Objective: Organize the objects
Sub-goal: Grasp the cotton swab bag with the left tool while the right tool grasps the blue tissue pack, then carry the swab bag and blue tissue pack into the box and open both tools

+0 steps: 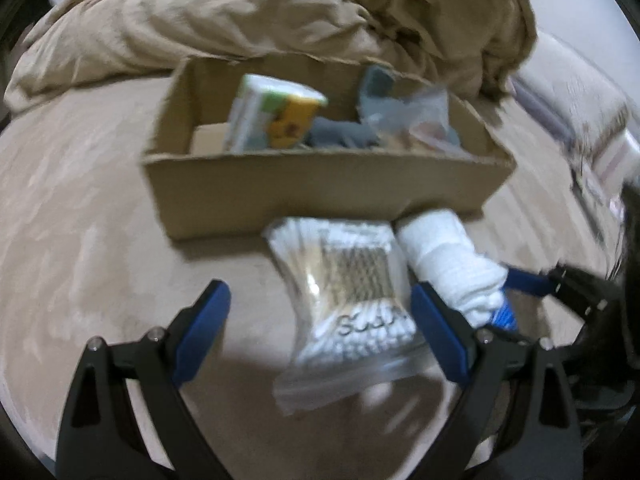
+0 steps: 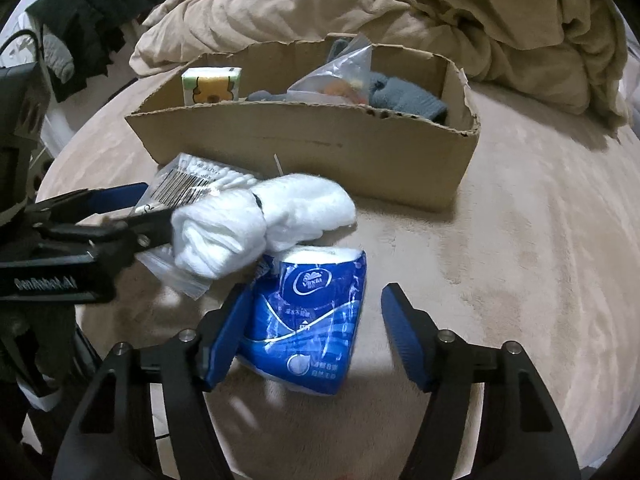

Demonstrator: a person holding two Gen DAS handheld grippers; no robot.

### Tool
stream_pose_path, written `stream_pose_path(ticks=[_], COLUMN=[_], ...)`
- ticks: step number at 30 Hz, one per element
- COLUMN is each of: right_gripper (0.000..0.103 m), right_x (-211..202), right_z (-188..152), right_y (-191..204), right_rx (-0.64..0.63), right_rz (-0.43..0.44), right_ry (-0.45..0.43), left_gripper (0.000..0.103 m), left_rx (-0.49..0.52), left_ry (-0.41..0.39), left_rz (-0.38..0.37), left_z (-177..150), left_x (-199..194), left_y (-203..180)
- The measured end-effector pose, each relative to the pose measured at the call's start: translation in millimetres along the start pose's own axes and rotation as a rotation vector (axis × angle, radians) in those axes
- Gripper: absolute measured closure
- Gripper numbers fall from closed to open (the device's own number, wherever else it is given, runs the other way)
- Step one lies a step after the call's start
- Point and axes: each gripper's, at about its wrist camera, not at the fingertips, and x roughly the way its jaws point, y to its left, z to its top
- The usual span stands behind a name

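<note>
Straddling the swab bag (image 1: 352,304) with my left tongs (image 1: 320,320), open. Right tongs (image 2: 316,328) open around the tissue pack (image 2: 308,320), just before the box (image 2: 304,152); one pad touching.

Cardboard box (image 2: 304,152): open-topped, torn rim, on beige bed; holds tissue pack (image 2: 212,86), grey socks (image 2: 404,98), clear bag (image 2: 340,72).
Cotton-swab bag (image 1: 352,300): clear, flat, before box.
White rolled cloth (image 2: 256,224): beside swabs, touching.
Blue tissue roll (image 2: 308,320): wrapped, nearest.
</note>
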Motion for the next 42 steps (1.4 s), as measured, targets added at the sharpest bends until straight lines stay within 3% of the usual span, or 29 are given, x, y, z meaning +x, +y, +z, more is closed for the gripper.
stream_pose_path(ticks=[3, 5, 6, 8, 17, 23, 42], right_gripper=[0.050, 0.059, 0.063, 0.064, 0.065, 0.078, 0.078], right_x=[-2, -4, -6, -9, -11, -16, -80], right_z=[0, 0, -1, -1, -3, -2, 10], right_y=[0, -2, -3, -6, -6, -10, -13], right_rx=[-0.005, 0.001, 0.006, 0.016, 0.027, 0.063, 0.065], right_rz=[-0.008, -0.018, -0.021, -0.020, -0.001, 0.009, -0.045], right_ry=[-0.007, -0.011, -0.014, -0.017, -0.016, -0.014, -0.140], left_gripper=[0.020, 0.043, 0.048, 0.054, 0.059, 0.060, 0.065], left_rx=[0.029, 0.031, 0.034, 0.044, 0.022, -0.001, -0.025], left_ry=[-0.009, -0.008, -0.005, -0.009, -0.016, -0.044, -0.090], left_rz=[0.012, 0.005, -0.001, 0.004, 0.019, 0.021, -0.017], left_z=[-2, -3, -4, -5, -12, -17, -17], left_x=[3, 3, 2, -1, -19, -47, -78], left_y=[-6, -8, -9, -12, -9, -1, 1])
